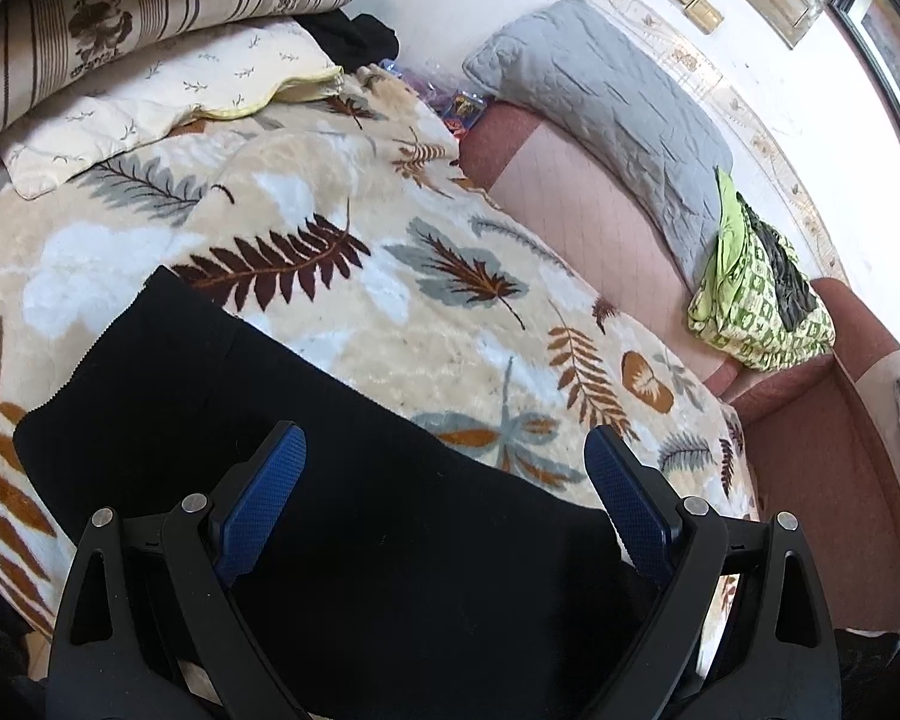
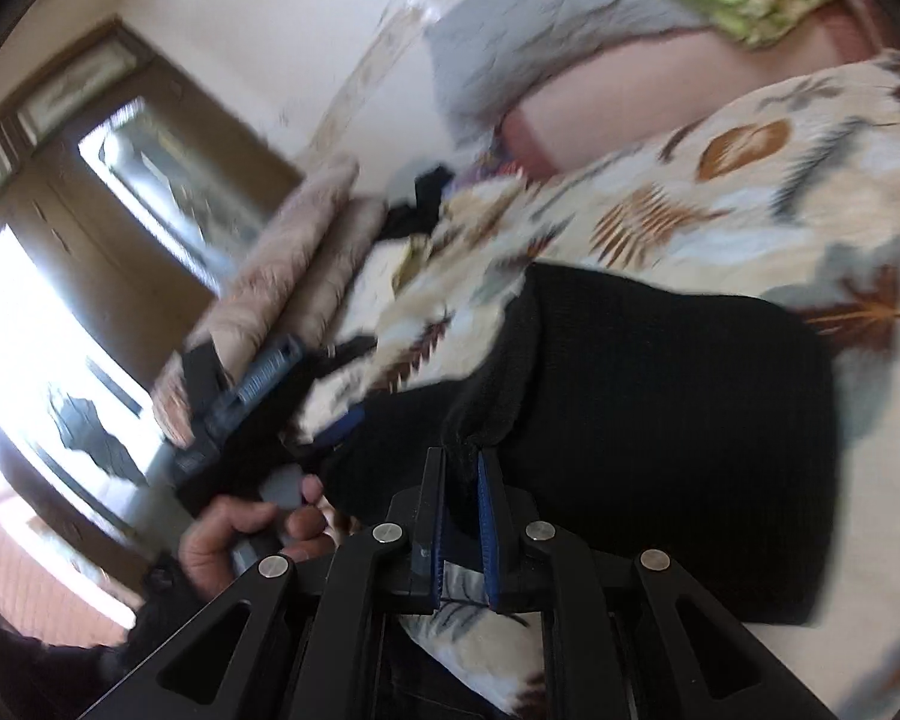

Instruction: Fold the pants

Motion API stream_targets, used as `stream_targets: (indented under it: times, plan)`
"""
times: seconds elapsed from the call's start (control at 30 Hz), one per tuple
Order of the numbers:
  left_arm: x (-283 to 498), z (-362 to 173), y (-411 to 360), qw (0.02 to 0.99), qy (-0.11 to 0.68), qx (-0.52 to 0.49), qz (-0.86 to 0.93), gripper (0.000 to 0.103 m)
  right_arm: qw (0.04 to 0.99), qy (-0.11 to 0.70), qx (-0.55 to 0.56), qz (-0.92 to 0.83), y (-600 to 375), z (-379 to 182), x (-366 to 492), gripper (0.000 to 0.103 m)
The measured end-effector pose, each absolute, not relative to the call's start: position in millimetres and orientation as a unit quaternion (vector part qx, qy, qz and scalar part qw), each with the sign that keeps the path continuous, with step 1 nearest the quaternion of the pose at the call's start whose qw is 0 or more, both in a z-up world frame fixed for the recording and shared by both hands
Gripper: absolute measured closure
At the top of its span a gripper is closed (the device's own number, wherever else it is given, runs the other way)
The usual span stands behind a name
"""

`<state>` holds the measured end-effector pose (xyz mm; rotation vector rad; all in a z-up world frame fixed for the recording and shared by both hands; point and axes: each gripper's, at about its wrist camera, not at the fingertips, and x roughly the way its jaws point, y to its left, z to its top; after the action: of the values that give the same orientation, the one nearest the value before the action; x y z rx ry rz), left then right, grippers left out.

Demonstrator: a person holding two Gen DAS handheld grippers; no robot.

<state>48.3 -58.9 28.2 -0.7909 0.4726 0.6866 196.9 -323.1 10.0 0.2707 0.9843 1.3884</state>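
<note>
Pants (image 1: 330, 510) lie on the leaf blanket (image 1: 330, 192); right gripper (image 2: 462, 468) pinches their bunched edge, left gripper (image 1: 444, 450) spread above them. Carry the fold level, edges aligned.

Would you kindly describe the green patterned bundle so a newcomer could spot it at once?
Start from the leaf-print blanket and look past it to the pink sofa by the wall. Beside the grey quilted cushion there lies the green patterned bundle, the only bright lime thing.

A home — a lived-in bedroom or sitting room. A plush leaf-patterned blanket (image 1: 342, 312) covers a bed, with stacked pillows (image 1: 138, 18) at the far left, a pink sofa (image 1: 594, 222) on the right bearing a grey quilted cushion (image 1: 606, 102), and loose clothes (image 1: 756, 306) — household clutter.
</note>
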Motion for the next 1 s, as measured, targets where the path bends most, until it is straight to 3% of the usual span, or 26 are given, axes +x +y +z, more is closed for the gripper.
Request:
stream_targets:
  times: [0.33, 0.43, 0.57, 0.73, 0.93, 1.0]
  plan:
    - [56.3, 25.7, -63.0, 0.842, 0.239, -0.367, 0.315, 0.009, 0.681, 0.467, 0.033, 0.563, -290.3, -23.0, 183.8, 0.094]
    - [61.1, 27.2, -69.5, 0.849, 0.247, -0.35, 0.31, 0.009, 0.681, 0.452, 0.02, 0.576, -290.2, -26.1, 178.8, 0.088]
    - [63.0, 27.4, -73.2, 0.851, 0.247, -0.345, 0.309, 0.009, 0.607, 0.467, 0.037, 0.642, -292.5, -26.6, 175.4, 0.088]
    - [85.4, 27.5, -90.8, 0.871, 0.276, -0.331, 0.235, 0.009, 0.596, 0.44, 0.055, 0.669, -322.5, -7.8, 175.9, 0.088]
    - [144.0, 36.4, -169.1, 0.92, 0.326, -0.214, 0.035, 0.009, 0.752, 0.418, -0.017, 0.51, -397.4, -6.8, 219.7, 0.088]
    - [169.9, 34.8, -181.3, 0.917, 0.35, -0.193, -0.006, 0.009, 0.763, 0.425, -0.017, 0.486, -412.0, -13.2, 231.2, 0.088]
